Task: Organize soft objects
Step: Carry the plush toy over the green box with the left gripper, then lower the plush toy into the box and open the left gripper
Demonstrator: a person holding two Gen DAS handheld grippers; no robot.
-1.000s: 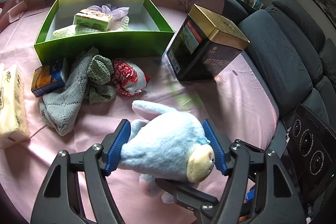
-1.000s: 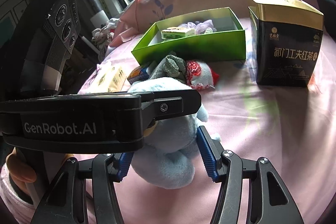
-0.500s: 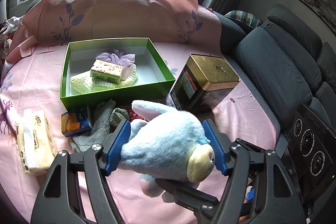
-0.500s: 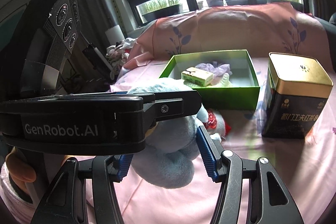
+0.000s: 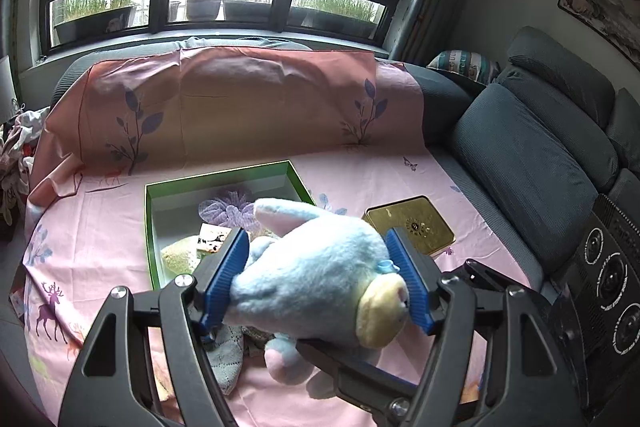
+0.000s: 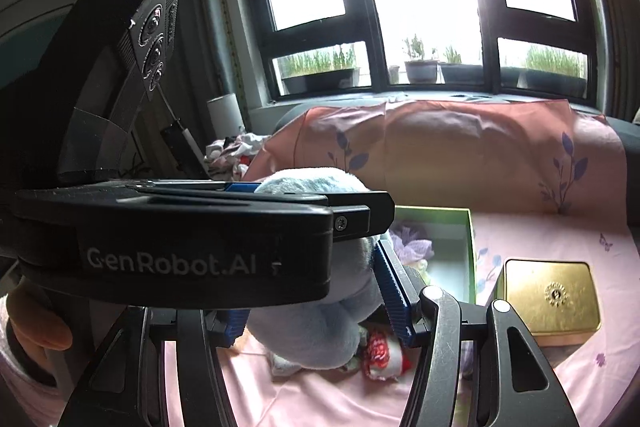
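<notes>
While raised over green box [image 5: 152,227] | both jaws clamp blue plush [image 5: 320,275] | right contact likely.

A gold-lidded tin [image 5: 411,225] stands on the pink sheet [image 5: 360,179], beside grey sofa cushions [image 5: 532,163]; potted plants [image 6: 420,67] line the window.

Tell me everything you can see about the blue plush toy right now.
The blue plush toy is a soft, fuzzy light-blue animal with a cream snout, a pink-lined ear and a pinkish foot. It hangs in the air above the pink sheet, lying roughly sideways. The left gripper clamps its body, and the right gripper grips it too, blue ribbed pads pressed into the fur.
</notes>
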